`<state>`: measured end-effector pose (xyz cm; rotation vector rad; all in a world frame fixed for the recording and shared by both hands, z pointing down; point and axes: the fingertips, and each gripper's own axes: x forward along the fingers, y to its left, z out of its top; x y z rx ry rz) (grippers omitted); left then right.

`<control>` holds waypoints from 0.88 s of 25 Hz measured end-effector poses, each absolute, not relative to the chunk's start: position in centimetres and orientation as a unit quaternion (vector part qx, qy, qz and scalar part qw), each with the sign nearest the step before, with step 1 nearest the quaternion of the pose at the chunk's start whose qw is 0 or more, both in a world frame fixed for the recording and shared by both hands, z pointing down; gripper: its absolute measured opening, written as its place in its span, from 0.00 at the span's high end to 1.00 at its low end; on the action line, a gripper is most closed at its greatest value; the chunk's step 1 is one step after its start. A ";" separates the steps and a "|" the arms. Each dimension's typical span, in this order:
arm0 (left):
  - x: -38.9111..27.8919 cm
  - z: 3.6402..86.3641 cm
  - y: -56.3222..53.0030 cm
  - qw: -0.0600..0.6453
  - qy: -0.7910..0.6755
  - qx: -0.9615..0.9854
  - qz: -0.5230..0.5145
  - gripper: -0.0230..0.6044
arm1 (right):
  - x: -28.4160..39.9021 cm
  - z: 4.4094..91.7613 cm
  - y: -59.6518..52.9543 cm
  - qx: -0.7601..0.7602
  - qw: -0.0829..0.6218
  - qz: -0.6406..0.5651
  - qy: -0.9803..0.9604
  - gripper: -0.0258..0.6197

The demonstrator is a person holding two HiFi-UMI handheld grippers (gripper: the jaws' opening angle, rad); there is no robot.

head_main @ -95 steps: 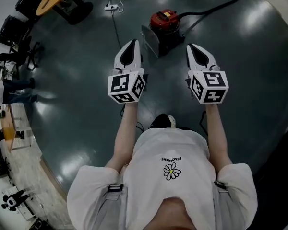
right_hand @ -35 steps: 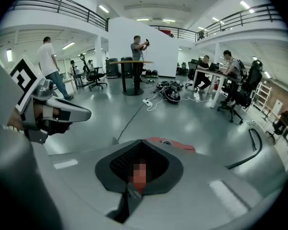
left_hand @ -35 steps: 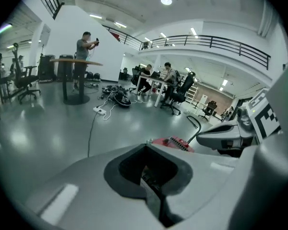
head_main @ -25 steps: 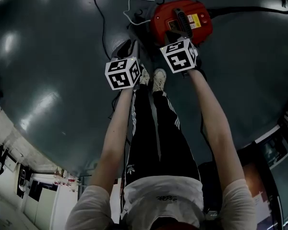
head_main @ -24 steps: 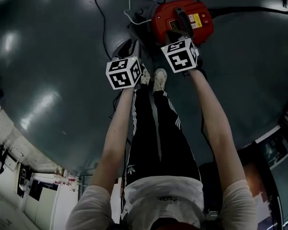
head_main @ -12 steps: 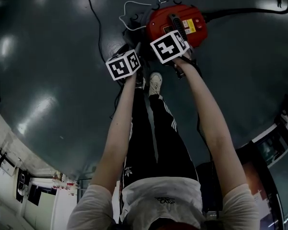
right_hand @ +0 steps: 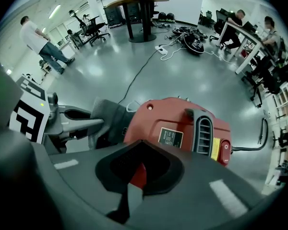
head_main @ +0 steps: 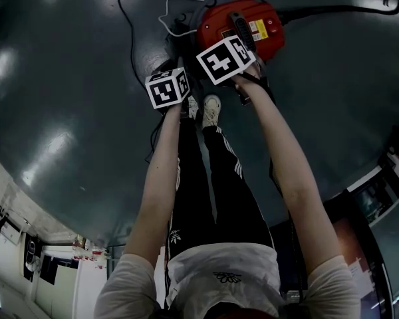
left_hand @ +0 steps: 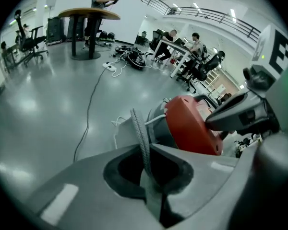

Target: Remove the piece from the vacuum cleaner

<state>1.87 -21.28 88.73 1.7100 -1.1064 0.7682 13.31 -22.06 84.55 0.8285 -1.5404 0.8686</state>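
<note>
Left claw (left_hand: 147, 172): I read the jaws as closed on the thin ribbed edge of the grey piece (left_hand: 140, 131), which stands upright out of the slit between them. The piece sits against the side of the red vacuum (left_hand: 189, 128), just ahead of the claw.

Right claw (right_hand: 133, 180): the jaws are drawn together. A sliver of red shows in the narrow gap between them; I cannot tell whether they grip it. The vacuum's top fills the right gripper view directly beyond the jaws, with a label, a slotted vent and a switch facing the camera. The grey piece shows at the vacuum's left in that view, with the left claw on it.

In the head view both claws are lowered at arm's length to the vacuum on the floor (head_main: 60, 78), the right one over its top, the left beside it. A black hose (head_main: 339, 8) leaves the vacuum to the right. A white cable (head_main: 176, 0) loops behind it.
</note>
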 end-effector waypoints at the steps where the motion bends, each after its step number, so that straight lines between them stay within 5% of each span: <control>1: 1.9 88.7 -21.3 0.453 -0.447 0.702 0.318 0.94 | 13.3 84.6 -22.1 0.350 0.560 0.370 -0.654 0.93; 22: -2.0 88.1 -18.2 0.419 -0.479 0.713 0.295 0.94 | 13.1 84.4 -21.8 0.366 0.563 0.345 -0.655 0.94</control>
